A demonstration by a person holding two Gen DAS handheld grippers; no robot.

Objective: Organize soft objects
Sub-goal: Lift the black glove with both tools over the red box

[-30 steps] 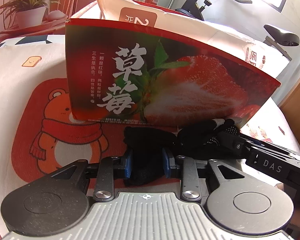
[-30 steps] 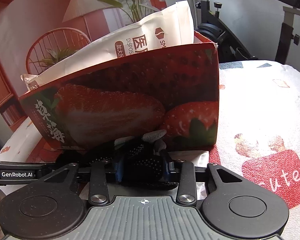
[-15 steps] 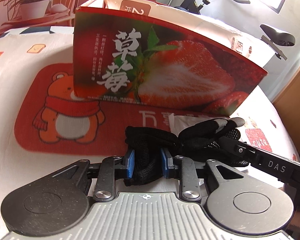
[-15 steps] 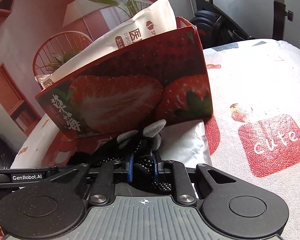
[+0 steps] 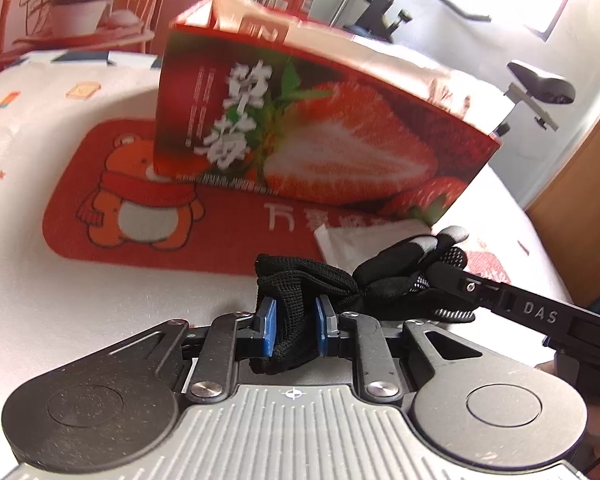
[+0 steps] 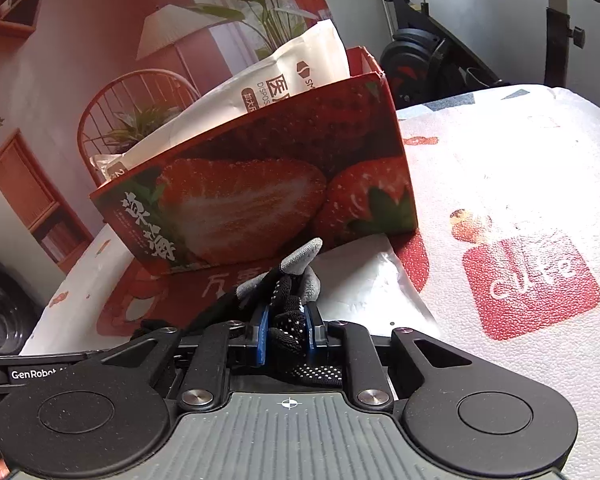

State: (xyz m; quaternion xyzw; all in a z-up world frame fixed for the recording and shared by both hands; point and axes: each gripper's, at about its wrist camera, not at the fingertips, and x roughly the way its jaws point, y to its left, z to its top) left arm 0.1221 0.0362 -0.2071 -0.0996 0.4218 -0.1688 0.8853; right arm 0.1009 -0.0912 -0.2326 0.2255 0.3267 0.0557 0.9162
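A black knit glove (image 5: 384,276) with grey fingertips (image 6: 300,258) hangs stretched between both grippers, just above the tablecloth. My left gripper (image 5: 294,320) has its blue pads pressed on the bunched cuff, and its jaws are still closing. My right gripper (image 6: 286,328) is shut on the dotted finger end of the glove; one of its fingers (image 5: 480,288) shows in the left wrist view. Behind the glove stands a red strawberry-print box (image 5: 320,140) (image 6: 260,200), open at the top, with a white bag (image 6: 260,84) sticking out of it.
A flat white packet (image 6: 364,280) (image 5: 352,236) lies on the cloth in front of the box's right corner. The white tablecloth carries a red bear patch (image 5: 140,200) and a red "cute" patch (image 6: 532,280). Exercise bikes, plants and a chair stand beyond the table.
Both grippers have drawn back from the box with the glove, so the box looks smaller and farther off. The jaws of both have narrowed on the glove.
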